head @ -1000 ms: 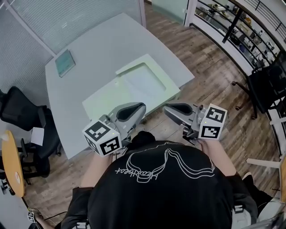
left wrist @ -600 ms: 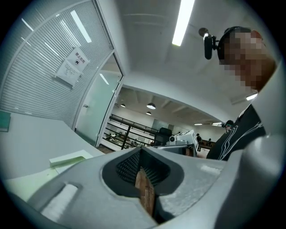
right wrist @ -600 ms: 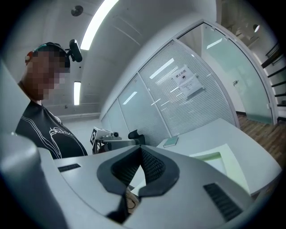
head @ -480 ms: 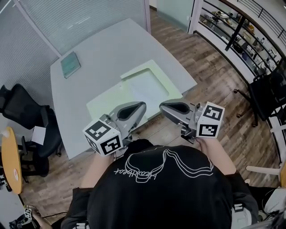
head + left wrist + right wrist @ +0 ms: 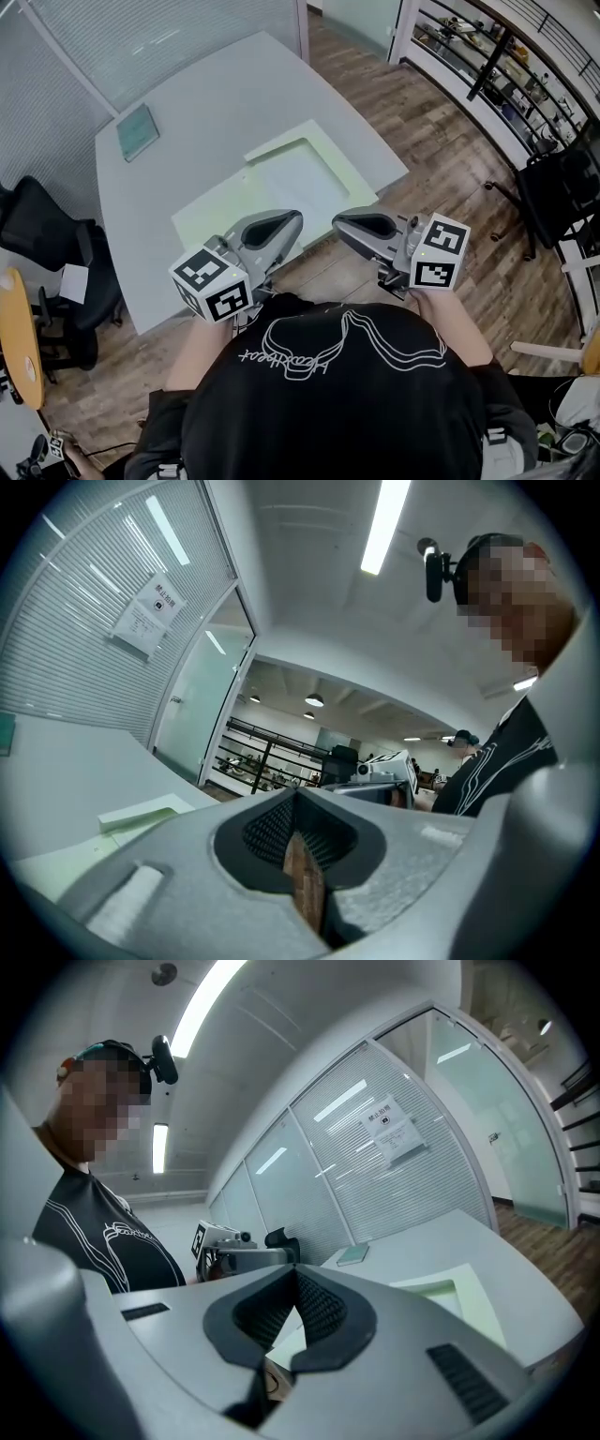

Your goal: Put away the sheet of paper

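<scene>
**Table [image 5: 206,94], grey: one.** It carries three items, listed below.

**Sheet of paper [image 5: 298,178], white: one.** It lies flat inside the right half of the folder, close to the table's near-right corner. Neither tool touches it.

**Folder [image 5: 211,211], pale green: one.** It lies open along the near edge of the table. The right half has a raised border around the sheet, and the left half is bare.

**Book [image 5: 137,131], small, green cover: one.** It lies by the far-left corner, well apart from the folder.

**Handheld grippers: two.** Each carries one cube with square markers, so there are two cubes.
- The left gripper [image 5: 292,223] is held at the person's chest, at the table's near edge. In the left gripper view [image 5: 296,799] its jaws are pressed together with nothing caught between them.
- The right gripper [image 5: 339,225] is held level with the left one, just beside it, with its tip over the floor. In the right gripper view [image 5: 296,1274] its jaws likewise meet at the tip and hold nothing.

**Surroundings.**
- Wood floor [image 5: 441,150].
- Black office chair [image 5: 47,230], off the table's left edge.
- Second black chair [image 5: 558,183], far to the right.
- Round orange table [image 5: 19,337], at the left margin.
</scene>
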Demonstrator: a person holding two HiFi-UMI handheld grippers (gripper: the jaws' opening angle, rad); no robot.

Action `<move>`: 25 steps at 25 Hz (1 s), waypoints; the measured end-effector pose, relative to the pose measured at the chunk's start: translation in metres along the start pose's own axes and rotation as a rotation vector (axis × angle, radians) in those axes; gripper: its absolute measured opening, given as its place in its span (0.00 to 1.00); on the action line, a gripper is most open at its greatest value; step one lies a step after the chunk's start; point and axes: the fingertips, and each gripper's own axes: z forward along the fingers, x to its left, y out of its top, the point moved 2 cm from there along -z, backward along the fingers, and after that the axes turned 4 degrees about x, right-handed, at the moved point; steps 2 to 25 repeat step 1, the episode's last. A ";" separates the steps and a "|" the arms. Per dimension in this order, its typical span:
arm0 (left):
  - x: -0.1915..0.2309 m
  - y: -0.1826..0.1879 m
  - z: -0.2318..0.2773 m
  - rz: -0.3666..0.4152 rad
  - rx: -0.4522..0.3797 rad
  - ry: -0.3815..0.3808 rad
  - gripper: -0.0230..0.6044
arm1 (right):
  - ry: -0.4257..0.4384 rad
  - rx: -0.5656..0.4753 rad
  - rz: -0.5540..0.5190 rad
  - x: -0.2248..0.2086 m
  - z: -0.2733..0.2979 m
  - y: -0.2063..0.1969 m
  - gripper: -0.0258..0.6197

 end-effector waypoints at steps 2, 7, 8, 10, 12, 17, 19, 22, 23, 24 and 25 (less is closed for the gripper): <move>0.002 -0.001 0.001 -0.004 -0.001 -0.005 0.05 | -0.001 0.000 0.001 -0.002 0.000 -0.001 0.05; 0.002 -0.001 0.001 -0.004 -0.001 -0.005 0.05 | -0.001 0.000 0.001 -0.002 0.000 -0.001 0.05; 0.002 -0.001 0.001 -0.004 -0.001 -0.005 0.05 | -0.001 0.000 0.001 -0.002 0.000 -0.001 0.05; 0.002 -0.001 0.001 -0.004 -0.001 -0.005 0.05 | -0.001 0.000 0.001 -0.002 0.000 -0.001 0.05; 0.002 -0.001 0.001 -0.004 -0.001 -0.005 0.05 | -0.001 0.000 0.001 -0.002 0.000 -0.001 0.05; 0.002 -0.001 0.001 -0.004 -0.001 -0.005 0.05 | -0.001 0.000 0.001 -0.002 0.000 -0.001 0.05; 0.002 -0.001 0.001 -0.004 -0.001 -0.005 0.05 | -0.001 0.000 0.001 -0.002 0.000 -0.001 0.05; 0.002 -0.001 0.001 -0.004 -0.001 -0.005 0.05 | -0.001 0.000 0.001 -0.002 0.000 -0.001 0.05; 0.002 -0.001 0.001 -0.004 -0.001 -0.005 0.05 | -0.001 0.000 0.001 -0.002 0.000 -0.001 0.05; 0.002 -0.001 0.001 -0.004 -0.001 -0.005 0.05 | -0.001 0.000 0.001 -0.002 0.000 -0.001 0.05; 0.002 -0.001 0.001 -0.004 -0.001 -0.005 0.05 | -0.001 0.000 0.001 -0.002 0.000 -0.001 0.05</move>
